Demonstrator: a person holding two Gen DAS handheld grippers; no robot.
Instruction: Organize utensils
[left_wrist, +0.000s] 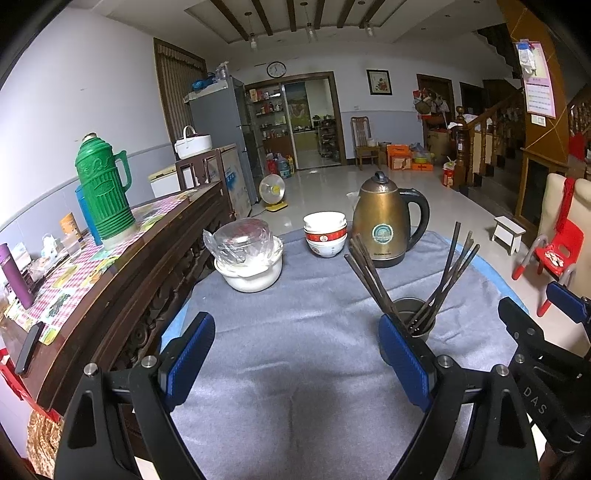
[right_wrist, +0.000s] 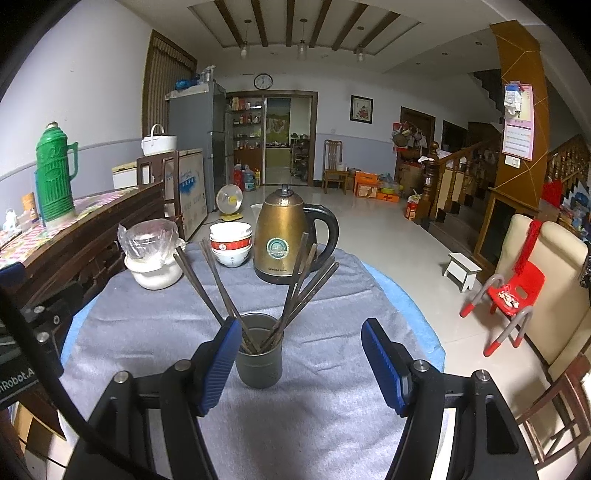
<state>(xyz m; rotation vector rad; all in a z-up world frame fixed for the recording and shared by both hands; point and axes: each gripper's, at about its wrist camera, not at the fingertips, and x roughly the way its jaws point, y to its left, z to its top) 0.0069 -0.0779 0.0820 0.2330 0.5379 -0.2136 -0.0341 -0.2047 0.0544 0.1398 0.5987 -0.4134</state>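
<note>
Two grippers, left gripper (left_wrist: 297, 354) and right gripper (right_wrist: 299, 356), hang wide and empty above the grey cloth (right_wrist: 332, 406). One dark cup (right_wrist: 259, 350) holds several chopsticks (right_wrist: 295, 284), count unclear. Only the right wrist view shows the cup whole.

Grey cloth (right_wrist: 325, 398) over a light-blue underlay (right_wrist: 417, 310). Dark grey-green cup (right_wrist: 258, 363) with dark brown chopsticks (right_wrist: 295, 288). Brass-gold kettle (right_wrist: 282, 236), black handle, round teal emblem. White bowls (right_wrist: 231, 243), red-banded. Green embossed thermos (left_wrist: 103, 192) on a pink-checked covering (left_wrist: 74, 269). Red chair (right_wrist: 515, 291).
</note>
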